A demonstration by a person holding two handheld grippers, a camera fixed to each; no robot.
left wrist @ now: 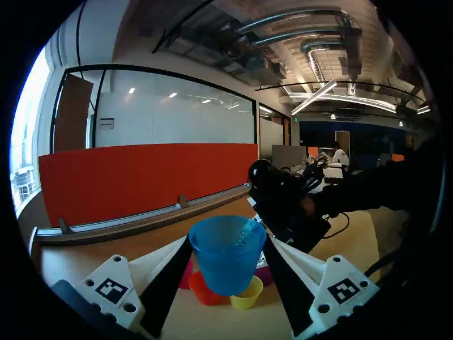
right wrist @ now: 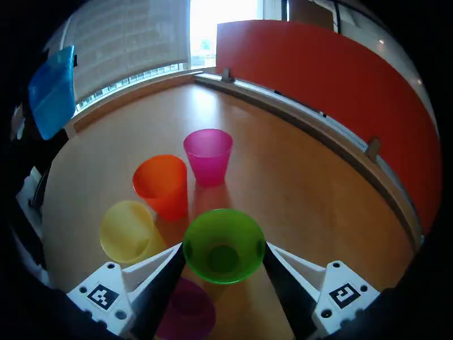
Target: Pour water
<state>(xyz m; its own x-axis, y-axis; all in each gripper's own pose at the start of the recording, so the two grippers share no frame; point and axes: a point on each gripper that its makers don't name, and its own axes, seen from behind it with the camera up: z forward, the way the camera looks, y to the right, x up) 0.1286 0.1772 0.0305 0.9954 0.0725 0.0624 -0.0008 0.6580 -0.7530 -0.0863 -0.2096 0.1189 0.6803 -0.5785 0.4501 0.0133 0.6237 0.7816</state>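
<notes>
**Left gripper** [left wrist: 226, 249]: held up off the tabletop [right wrist: 317, 187] and level. Both black fingers [left wrist: 167, 277] are clamped against the sides of the blue cup [left wrist: 226, 266].

**Blue cup:** translucent plastic with a tapered wall, mouth upward and rim facing the camera. It hangs above the group of cups on the table. Glints show inside, but whether it holds water cannot be told. In the right gripper view it appears slanted, high over the tabletop's window-side edge.

**Right gripper** [right wrist: 223, 249]: raised and pitched downward over the tabletop, looking into the cups from above. Its fingers [right wrist: 164, 283] are closed on the green cup [right wrist: 223, 258], one on each side.

**Green cup:** translucent, mouth up, with the bottom visible through the opening. It is carried clear of the table.

**Sleeve** [left wrist: 385, 187]: dark. It reaches in behind the right gripper, which is seen across the table in the left gripper view.

**Standing cups, mid-tabletop:**
- Magenta cup [right wrist: 208, 154]: farthest toward the corner where the window [right wrist: 223, 28] meets the red partition [right wrist: 340, 85].
- Orange cup [right wrist: 162, 184]: just beside the magenta cup.
- Yellow cup [right wrist: 127, 232]: near the orange cup, toward the near edge.
- Purple cup [right wrist: 187, 311]: under the right gripper.

**Red partition:** runs along the tabletop's far edge.
</notes>
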